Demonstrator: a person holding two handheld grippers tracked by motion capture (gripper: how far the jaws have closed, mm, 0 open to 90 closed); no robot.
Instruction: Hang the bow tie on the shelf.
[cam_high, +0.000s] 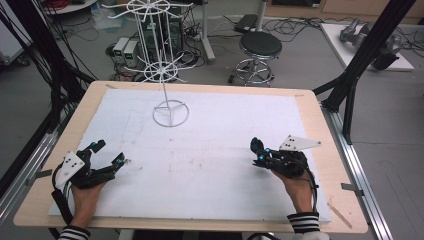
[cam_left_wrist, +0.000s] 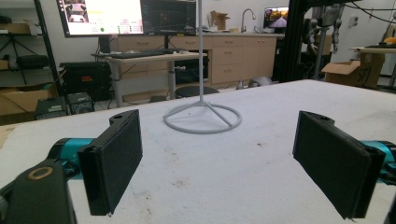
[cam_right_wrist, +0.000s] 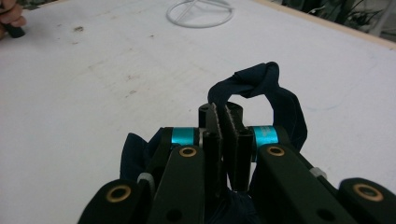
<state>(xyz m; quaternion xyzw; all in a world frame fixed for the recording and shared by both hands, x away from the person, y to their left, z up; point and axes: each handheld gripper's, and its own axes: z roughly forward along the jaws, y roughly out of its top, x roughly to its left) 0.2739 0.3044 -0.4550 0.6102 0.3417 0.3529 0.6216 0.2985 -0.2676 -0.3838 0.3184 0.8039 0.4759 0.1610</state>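
Jaws of right gripper (cam_right_wrist: 223, 122) pressed together on dark blue cloth (cam_right_wrist: 275, 88) — loop sticking out past the tips. Wire rack (cam_high: 170, 114) ahead, toward table's far side, well apart. Left gripper (cam_left_wrist: 219, 163) spread wide, holding nothing — nearer the rack's ring base, not the cloth.

Right tongs (cam_right_wrist: 225, 122) pinched on dark cloth (cam_right_wrist: 275, 95) — white tabletop (cam_right_wrist: 93, 93), wire ring base (cam_right_wrist: 200, 13)

Dark navy cloth (cam_right_wrist: 275, 93), looped, pinched
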